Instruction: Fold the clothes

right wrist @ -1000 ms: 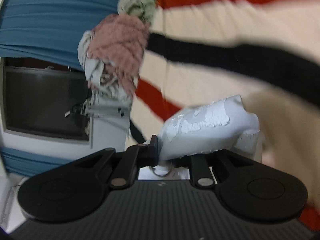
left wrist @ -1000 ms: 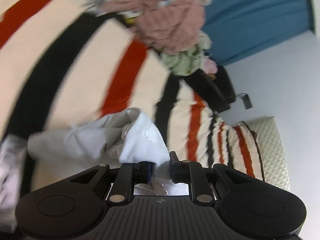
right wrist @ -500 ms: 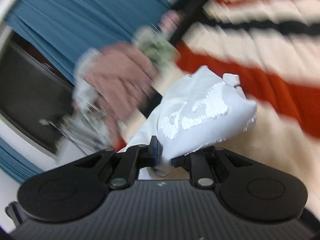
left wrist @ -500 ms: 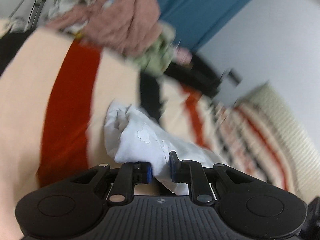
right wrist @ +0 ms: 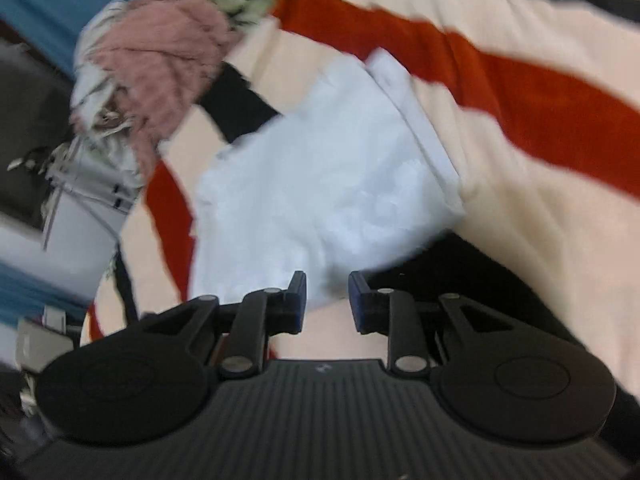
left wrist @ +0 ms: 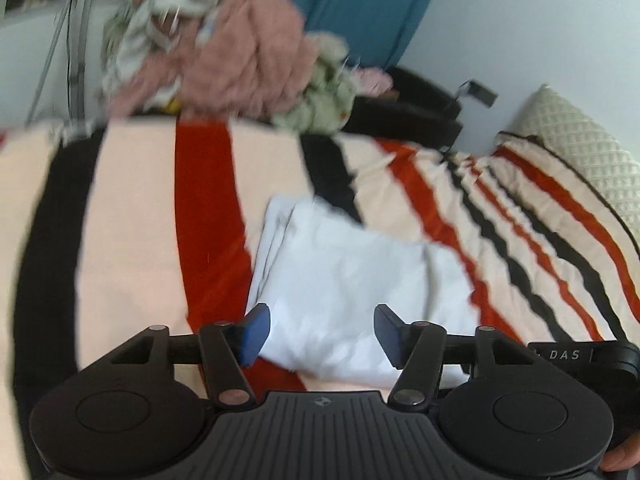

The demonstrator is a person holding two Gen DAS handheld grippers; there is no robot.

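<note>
A folded white garment [left wrist: 352, 280] lies flat on the striped bedspread [left wrist: 132, 208]. My left gripper [left wrist: 320, 332] is open, its blue-padded fingers spread just short of the garment's near edge, holding nothing. In the right wrist view the same white garment [right wrist: 320, 184] lies just ahead of my right gripper [right wrist: 326, 300], which is open and empty at the garment's near edge.
A heap of unfolded clothes, pink on top [left wrist: 240, 52], sits at the far edge of the bed; it also shows in the right wrist view [right wrist: 160, 52]. A black bag [left wrist: 404, 112], a quilted cream pillow [left wrist: 580, 148], a blue curtain [left wrist: 360, 4] and a white wall lie beyond.
Both grippers were shut on the white garment and carried it in the air. Now it lies folded on the bedspread and both grippers have opened and let go.
</note>
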